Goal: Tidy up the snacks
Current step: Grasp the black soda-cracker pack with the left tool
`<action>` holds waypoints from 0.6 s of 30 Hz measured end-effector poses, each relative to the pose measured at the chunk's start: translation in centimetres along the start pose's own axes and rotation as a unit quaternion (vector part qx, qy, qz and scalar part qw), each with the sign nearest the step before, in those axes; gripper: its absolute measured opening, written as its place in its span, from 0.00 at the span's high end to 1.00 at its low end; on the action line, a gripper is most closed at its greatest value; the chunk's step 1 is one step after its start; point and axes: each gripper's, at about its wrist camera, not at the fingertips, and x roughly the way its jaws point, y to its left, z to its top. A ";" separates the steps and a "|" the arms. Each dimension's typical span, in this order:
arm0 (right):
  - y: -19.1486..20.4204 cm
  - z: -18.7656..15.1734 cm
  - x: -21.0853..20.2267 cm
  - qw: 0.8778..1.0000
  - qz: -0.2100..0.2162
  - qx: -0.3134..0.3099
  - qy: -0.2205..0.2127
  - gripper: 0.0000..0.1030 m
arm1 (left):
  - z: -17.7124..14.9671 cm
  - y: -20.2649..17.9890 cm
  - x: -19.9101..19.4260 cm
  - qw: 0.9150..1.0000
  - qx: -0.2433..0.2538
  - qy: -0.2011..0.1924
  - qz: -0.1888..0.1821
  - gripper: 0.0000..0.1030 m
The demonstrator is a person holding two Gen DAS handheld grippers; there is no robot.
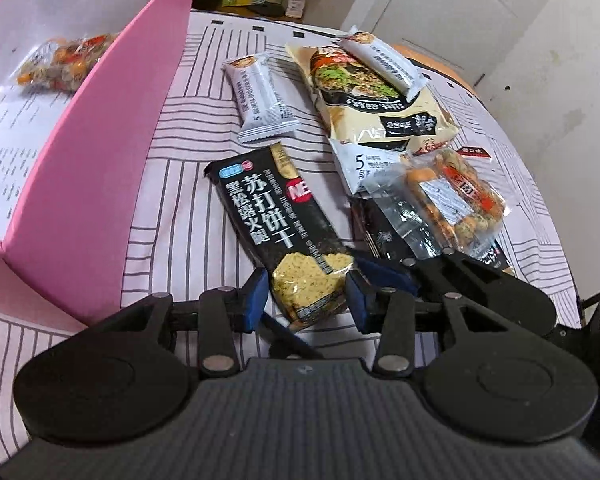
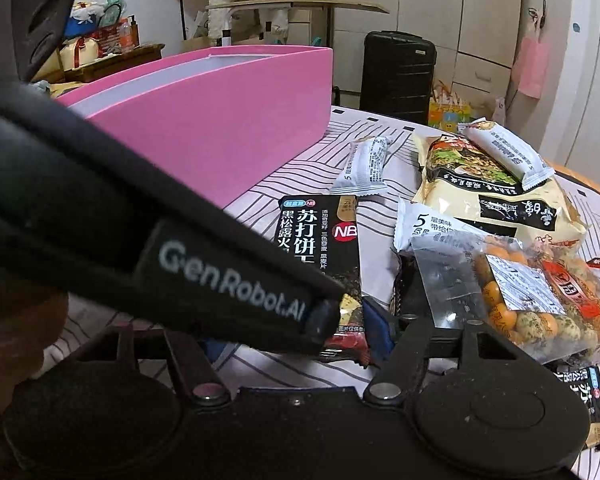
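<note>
Left gripper [image 1: 307, 300] level, astride black cracker pack [image 1: 278, 224].

Right claw [image 2: 296, 344] behind left claw's arm [image 2: 160, 240]

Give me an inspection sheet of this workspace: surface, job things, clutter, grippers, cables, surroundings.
Surface: striped cloth over a round table.
Job's things: pink box holds one nut bag; on the cloth lie a black cracker pack, two white bars, a noodle bag, a second nut bag, and more packs beneath it.
Clutter: nothing seen beyond the snacks.
Grippers: left gripper straddles the cracker pack's near end, contact unclear; right gripper low by the pile, largely hidden.
Cables: nothing seen.
Surroundings: suitcase, cabinets, gift bags.
</note>
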 end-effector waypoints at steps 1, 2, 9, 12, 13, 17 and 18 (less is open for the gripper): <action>-0.1 0.1 -0.1 1.000 0.000 0.002 0.002 0.40 | 0.1 -0.1 -0.1 1.000 0.006 0.002 0.000 0.61; -0.1 0.1 -0.2 1.000 0.001 0.006 0.006 0.40 | 0.2 -0.2 -0.2 1.000 0.011 0.007 -0.002 0.61; 0.3 1.1 -1.3 0.999 -0.002 0.021 0.046 0.41 | 0.4 -1.0 -1.4 0.998 0.036 0.047 -0.007 0.61; 1.2 1.7 -2.5 0.998 -0.012 0.002 0.057 0.42 | 0.5 -1.5 -2.7 0.997 0.044 0.056 -0.012 0.61; 1.3 2.0 -3.1 0.998 -0.014 -0.001 0.058 0.42 | 0.6 -1.6 -3.2 0.997 0.046 0.057 -0.015 0.61; 1.4 3.6 -4.6 0.998 -0.015 0.004 0.061 0.42 | 1.5 -2.0 -5.2 0.997 0.049 0.057 -0.027 0.61; 1.4 3.9 -5.0 0.998 -0.015 0.006 0.062 0.42 | 1.7 -2.1 -5.7 0.997 0.051 0.058 -0.029 0.61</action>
